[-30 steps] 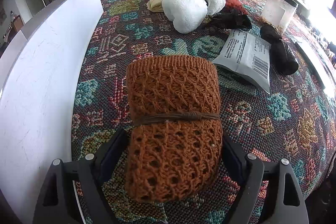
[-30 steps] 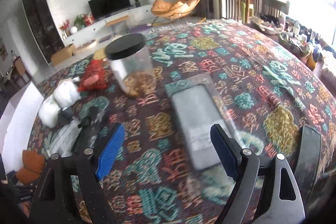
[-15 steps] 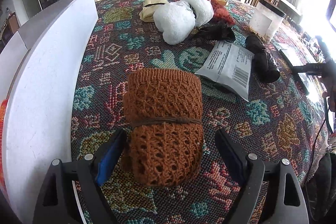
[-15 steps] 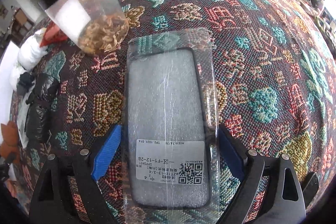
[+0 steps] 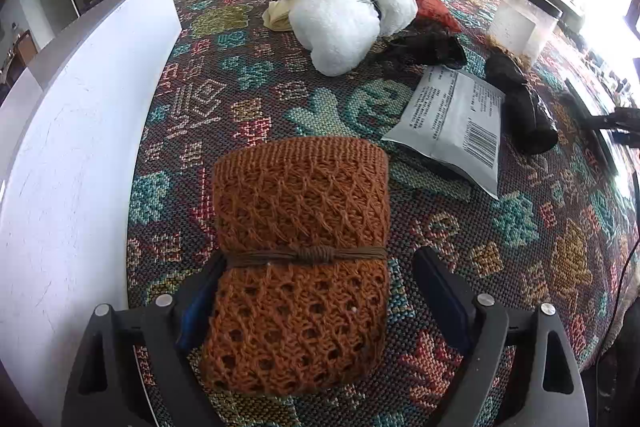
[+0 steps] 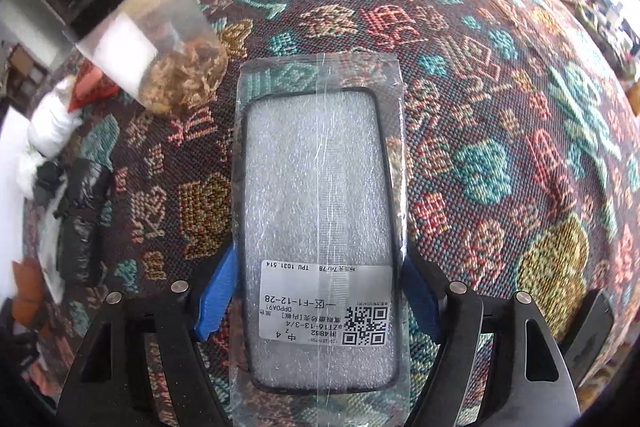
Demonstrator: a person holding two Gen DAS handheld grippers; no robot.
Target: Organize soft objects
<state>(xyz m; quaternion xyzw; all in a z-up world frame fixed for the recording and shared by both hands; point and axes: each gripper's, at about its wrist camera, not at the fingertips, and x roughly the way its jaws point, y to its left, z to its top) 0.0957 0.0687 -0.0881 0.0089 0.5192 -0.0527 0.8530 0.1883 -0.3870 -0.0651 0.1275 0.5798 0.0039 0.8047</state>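
An orange knitted roll [image 5: 300,227], tied with a brown cord, lies on the patterned tablecloth [image 5: 520,227] between the fingers of my left gripper [image 5: 318,263]. The jaws are closing: the left pad touches the roll, while a gap shows at the right pad. In the right wrist view a phone case in a clear bag [image 6: 316,187] lies flat on the cloth. My right gripper [image 6: 318,259] straddles its near end, jaws closing, and both blue pads meet the bag's edges.
A white box wall [image 5: 80,147] runs along the left. Beyond the roll lie a white plush [image 5: 340,23], a yellow cloth [image 5: 280,11], a black cloth [image 5: 424,47], a grey mail bag [image 5: 456,119] and a black roll [image 5: 520,103]. A clear jar [image 6: 160,59] stands near the phone case.
My left gripper's fingers have narrowed around the orange roll. My right gripper has come down over the bagged phone case, and its pads have closed in onto the bag's edges.
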